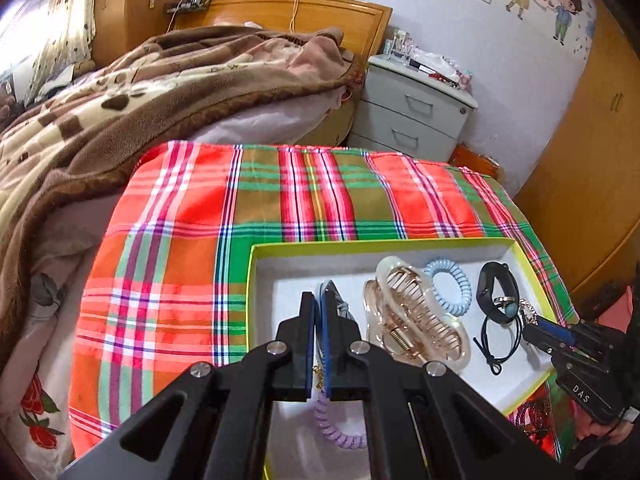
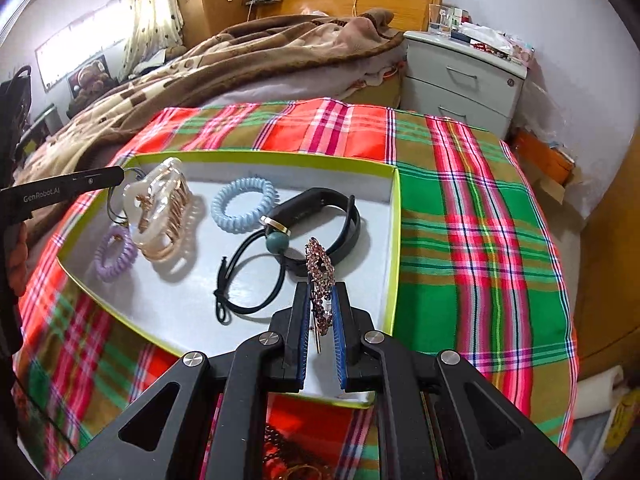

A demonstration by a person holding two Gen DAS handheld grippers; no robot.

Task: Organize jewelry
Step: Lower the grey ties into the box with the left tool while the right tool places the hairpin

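So the table (image 1: 168,264) is covered with a loud red, green and orange plaid cloth, sitting right beside a bed (image 1: 120,92) with a brown paw-print blanket, a wooden headboard (image 1: 296,16) behind it, a pale grey nightstand (image 1: 412,108) with two drawers, and cartoon kid stickers (image 1: 540,4) on the wall. On the cloth sits a shallow white tray (image 2: 394,216) with a lime-yellow rim, and that's where the jewelry is: a clear claw clip (image 2: 160,216) with rose-gold teeth, a light blue spiral hair tie (image 2: 244,204), a lilac spiral hair tie (image 2: 114,258), a black fitness band (image 2: 320,216), and a black elastic hair tie (image 2: 244,276) with a teal bead and a gold ring on it. The left gripper (image 1: 318,308) has its fingers pressed tight together on a thin greyish cord or chain at the tray's left side, though what exactly it is I can't tell. The right gripper (image 2: 322,300) has its fingers pinching a sparkly rhinestone barrette (image 2: 320,276), held upright on edge over the tray's near right corner, just in front of the fitness band. The right wrist view shows the barrette clearly, while the left view only catches a glint of it at the far gripper's tip. The left view shows the stickers much better, and the right view shows a curtained window (image 2: 152,12).
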